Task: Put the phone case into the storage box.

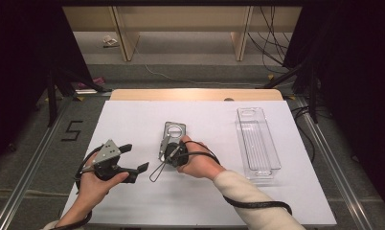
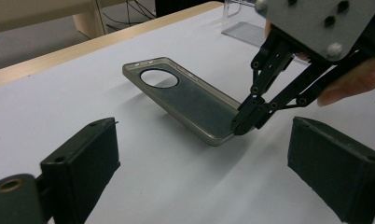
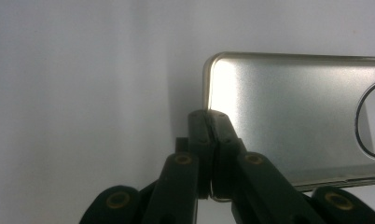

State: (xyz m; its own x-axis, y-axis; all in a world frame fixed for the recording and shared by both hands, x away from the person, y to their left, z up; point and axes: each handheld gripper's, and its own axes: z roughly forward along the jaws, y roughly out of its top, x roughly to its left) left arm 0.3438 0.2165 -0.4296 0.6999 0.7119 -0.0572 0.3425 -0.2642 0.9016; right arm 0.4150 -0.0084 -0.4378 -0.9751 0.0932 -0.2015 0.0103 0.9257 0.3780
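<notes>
A translucent grey phone case (image 1: pixel 173 132) with a round camera hole lies mid-table on the white sheet. My right gripper (image 1: pixel 165 152) is shut on the rim at its near end. In the left gripper view the pinched end of the case (image 2: pixel 190 100) sits a little off the table while the far end rests on it, with the right gripper (image 2: pixel 245 122) clamped at the corner. The right gripper view shows the closed jaws of the right gripper (image 3: pixel 211 126) biting the edge of the case (image 3: pixel 288 112). My left gripper (image 1: pixel 134 158) (image 2: pixel 206 161) stands open to the left, with nothing between its jaws.
A clear plastic tray (image 1: pixel 239 129) (image 2: pixel 244 29) stands empty on the right of the white sheet. A wooden table edge (image 1: pixel 195 94) runs along the back. Cables trail from both grippers toward the near edge.
</notes>
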